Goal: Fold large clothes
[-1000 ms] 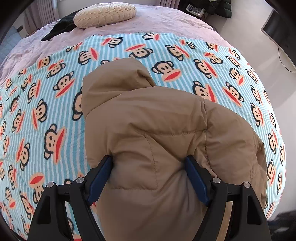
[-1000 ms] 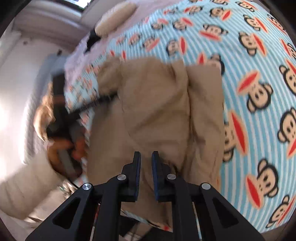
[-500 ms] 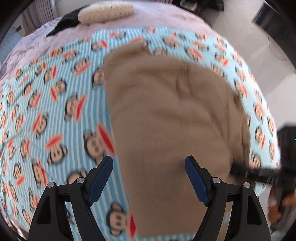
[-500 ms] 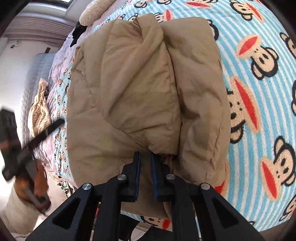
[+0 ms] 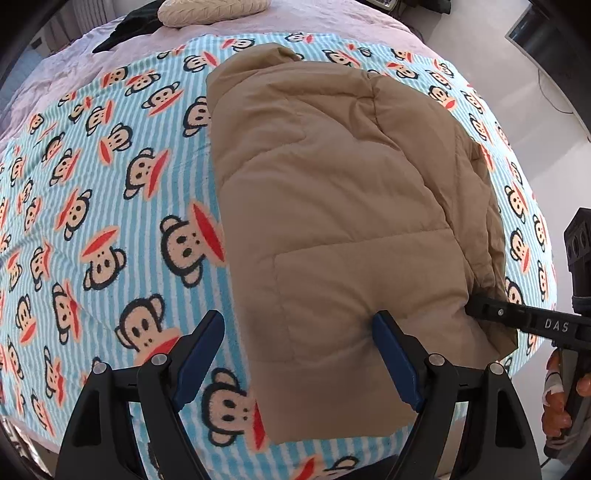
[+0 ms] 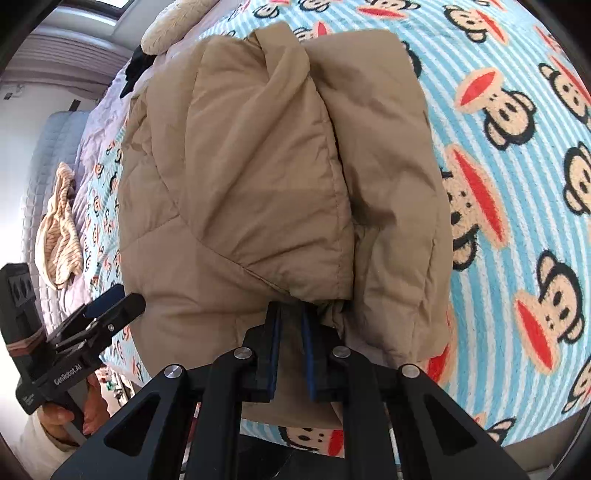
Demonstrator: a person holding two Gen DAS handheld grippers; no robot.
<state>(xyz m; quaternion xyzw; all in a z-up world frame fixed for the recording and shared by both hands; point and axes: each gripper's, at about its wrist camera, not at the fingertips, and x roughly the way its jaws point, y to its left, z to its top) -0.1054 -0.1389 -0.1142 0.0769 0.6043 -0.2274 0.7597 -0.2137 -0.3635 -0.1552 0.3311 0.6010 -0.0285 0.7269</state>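
Right fingers pinch the tan jacket's near edge; left fingers are spreading, gripping nothing.

The right gripper [image 6: 291,332] has its blue-padded fingers [image 6: 275,343] nearly closed on a gathered fold at the near edge of the tan padded jacket [image 6: 258,177]; the left gripper [image 5: 299,332] has wide-set jaws that are opening, the left finger [image 5: 199,354] over the bedding and the right one against the jacket's near corner, with no cloth pressed between them. The jacket lies folded into a thick bundle (hood end pointing away) on the striped monkey-print blanket [image 5: 92,192], which covers a bed with a pale lilac sheet [image 5: 332,18]. Further off, a cream knitted cushion [image 5: 210,9] rests beside a dark garment [image 5: 129,27]. A striped cream cloth [image 6: 59,229] lies at the bed's far side in the right wrist view.
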